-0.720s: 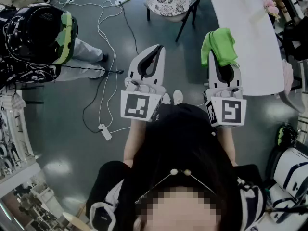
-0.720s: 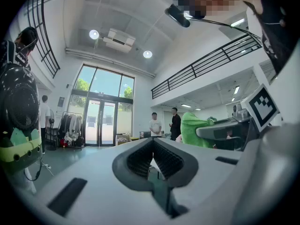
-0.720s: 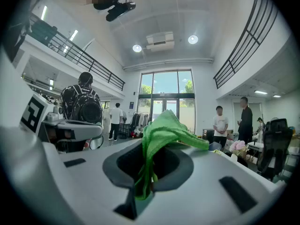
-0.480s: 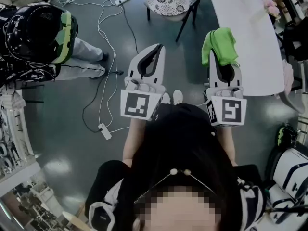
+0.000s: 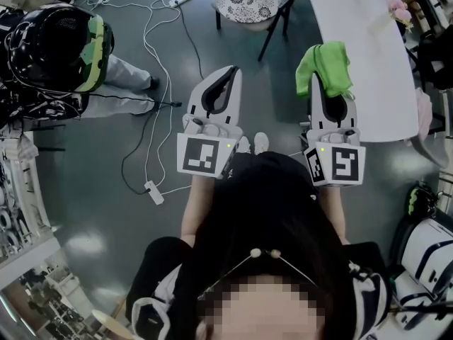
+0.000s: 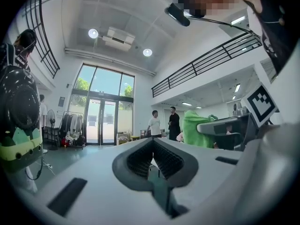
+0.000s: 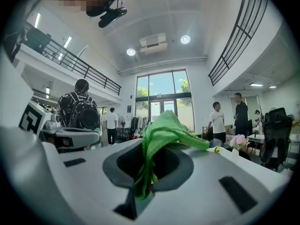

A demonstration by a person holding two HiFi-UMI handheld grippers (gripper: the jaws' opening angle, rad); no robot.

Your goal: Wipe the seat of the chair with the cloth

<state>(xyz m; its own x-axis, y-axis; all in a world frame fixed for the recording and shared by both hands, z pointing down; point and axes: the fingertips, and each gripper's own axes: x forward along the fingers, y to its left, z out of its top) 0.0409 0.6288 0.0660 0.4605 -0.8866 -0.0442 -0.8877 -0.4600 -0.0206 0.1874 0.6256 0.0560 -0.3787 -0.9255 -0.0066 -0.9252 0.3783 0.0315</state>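
Note:
My right gripper [image 5: 325, 76] is shut on a bright green cloth [image 5: 325, 66] that drapes over its tip; in the right gripper view the cloth [image 7: 159, 137] is pinched between the jaws and hangs out forward. My left gripper [image 5: 225, 82] is held level beside it, shut with nothing in it, its jaws [image 6: 154, 165] pressed together. The chair [image 5: 249, 4], with a round flower-patterned seat and dark legs, stands on the floor ahead of both grippers, well apart from them.
A long white table [image 5: 368, 69] runs along the right, with flowers [image 5: 396, 9] on it. White cables and a power strip [image 5: 153, 193] lie on the grey floor at left. A person with a dark backpack [image 5: 56, 48] stands at far left. Other people stand far off [image 7: 218, 121].
The right gripper with the cloth has shifted very slightly right. The left gripper has not moved.

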